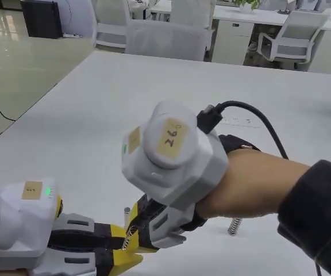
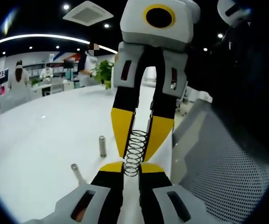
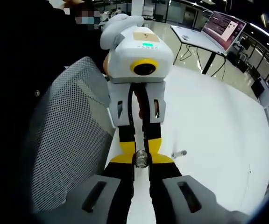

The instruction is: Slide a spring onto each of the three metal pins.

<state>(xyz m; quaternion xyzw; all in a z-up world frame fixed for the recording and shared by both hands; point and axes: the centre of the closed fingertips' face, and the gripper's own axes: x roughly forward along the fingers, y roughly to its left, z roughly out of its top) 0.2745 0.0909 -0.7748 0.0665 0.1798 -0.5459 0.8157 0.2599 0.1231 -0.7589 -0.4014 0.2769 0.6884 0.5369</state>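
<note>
A small steel spring (image 2: 135, 152) hangs between the two grippers, which meet tip to tip above the white table (image 1: 96, 109). My left gripper (image 2: 132, 167) is shut on its lower end. My right gripper (image 2: 141, 135) comes in from above and is shut on its upper end. In the right gripper view the spring (image 3: 142, 159) faces me end-on between my right gripper (image 3: 142, 164) and the left gripper (image 3: 141, 147). Two bare metal pins (image 2: 102, 145) (image 2: 77, 173) stand just left of the spring. Another spring (image 1: 234, 225) stands upright under the right wrist; I cannot tell if a pin is inside it.
A black cable (image 1: 257, 115) runs from the right gripper across the table. A grey mesh chair back (image 2: 228, 154) is close beside the grippers. White office chairs (image 1: 165, 34) and desks line the table's far edge. People are in the distance.
</note>
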